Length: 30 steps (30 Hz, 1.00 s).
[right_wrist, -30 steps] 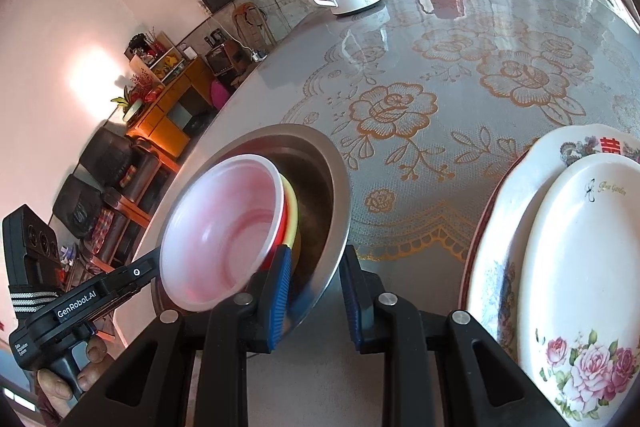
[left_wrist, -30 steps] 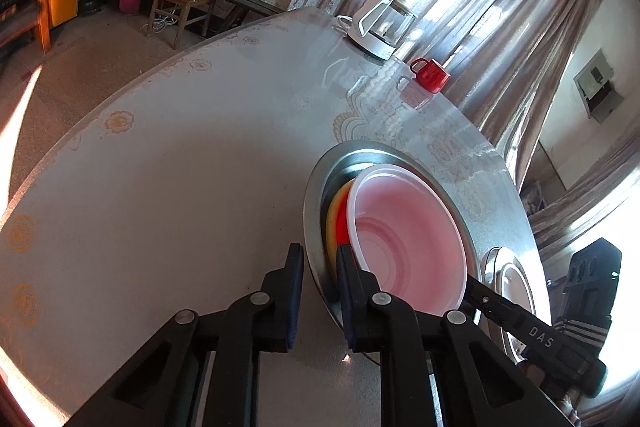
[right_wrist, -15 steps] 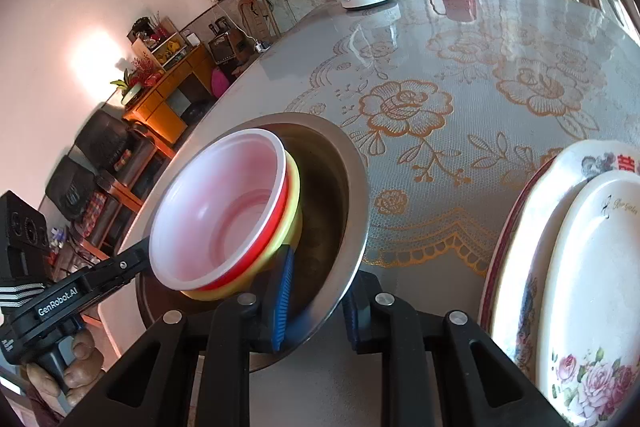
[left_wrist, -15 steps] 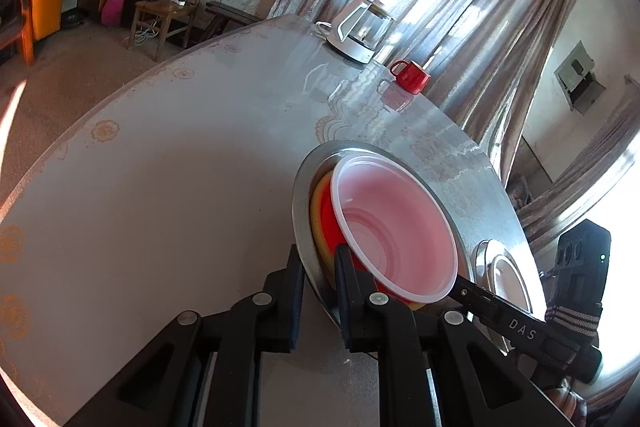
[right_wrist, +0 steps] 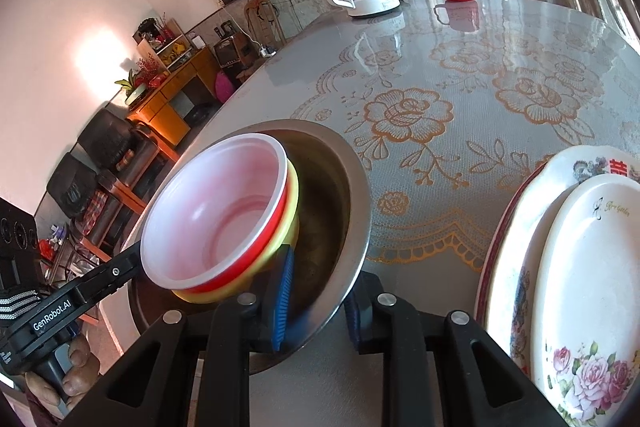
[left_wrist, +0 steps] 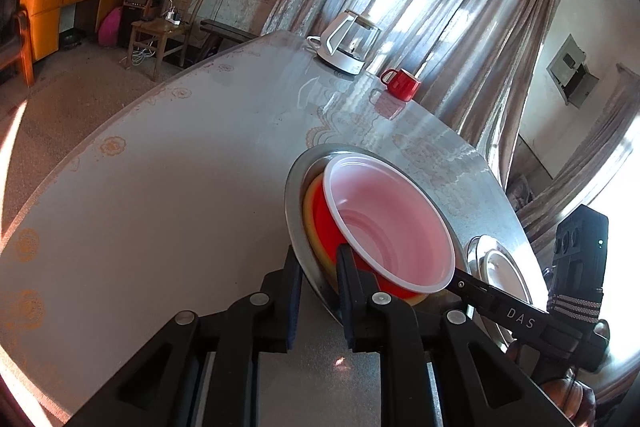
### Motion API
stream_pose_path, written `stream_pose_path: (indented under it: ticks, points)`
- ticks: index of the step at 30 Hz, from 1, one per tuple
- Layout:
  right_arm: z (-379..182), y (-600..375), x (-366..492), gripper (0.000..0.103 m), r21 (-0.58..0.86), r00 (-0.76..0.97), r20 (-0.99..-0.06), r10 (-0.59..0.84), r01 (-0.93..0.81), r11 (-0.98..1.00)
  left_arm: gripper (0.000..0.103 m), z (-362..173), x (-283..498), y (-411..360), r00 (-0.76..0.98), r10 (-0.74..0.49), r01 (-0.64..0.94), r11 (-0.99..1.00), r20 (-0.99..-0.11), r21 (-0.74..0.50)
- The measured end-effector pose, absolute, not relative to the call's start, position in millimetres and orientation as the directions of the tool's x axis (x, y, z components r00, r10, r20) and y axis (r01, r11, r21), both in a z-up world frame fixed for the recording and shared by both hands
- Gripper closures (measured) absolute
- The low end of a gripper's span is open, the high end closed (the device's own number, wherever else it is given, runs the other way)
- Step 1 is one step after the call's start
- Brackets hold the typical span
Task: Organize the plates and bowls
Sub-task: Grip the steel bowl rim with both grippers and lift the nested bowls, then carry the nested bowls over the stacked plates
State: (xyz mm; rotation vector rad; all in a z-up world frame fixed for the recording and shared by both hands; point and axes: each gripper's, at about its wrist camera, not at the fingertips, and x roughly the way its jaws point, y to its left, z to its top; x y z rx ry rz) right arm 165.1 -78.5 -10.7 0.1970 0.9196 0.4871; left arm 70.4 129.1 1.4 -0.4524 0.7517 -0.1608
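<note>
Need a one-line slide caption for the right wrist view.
Right tool grips the steel basin rim; nested bowls inside, stacked plates beside.

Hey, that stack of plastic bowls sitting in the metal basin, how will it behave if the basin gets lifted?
The plastic bowls sit tilted against the metal basin's wall, so they will likely slide or rock if it tips. They look thin and probably light, so they may shift easily. The basin's shiny metal probably gives little friction.
</note>
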Motion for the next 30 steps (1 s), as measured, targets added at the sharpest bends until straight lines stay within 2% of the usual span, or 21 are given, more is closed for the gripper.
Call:
stream_pose_path:
  ticks: [17, 30]
  points:
    - [2.9, -89.6, 149.7, 0.080, 0.377, 0.529, -0.686, 0.499, -0.327, 0.866, 0.085, 22.1, 49.8, 116.9, 0.750, -0.290, 0.016, 0.906, -0.594, -0.423]
    - [16.4, -120.9, 132.6, 0.080, 0.380, 0.577, -0.661, 0.479, -0.293, 0.877, 0.084, 34.3, 46.2, 88.2, 0.746, -0.340, 0.093, 0.905, -0.573, -0.415]
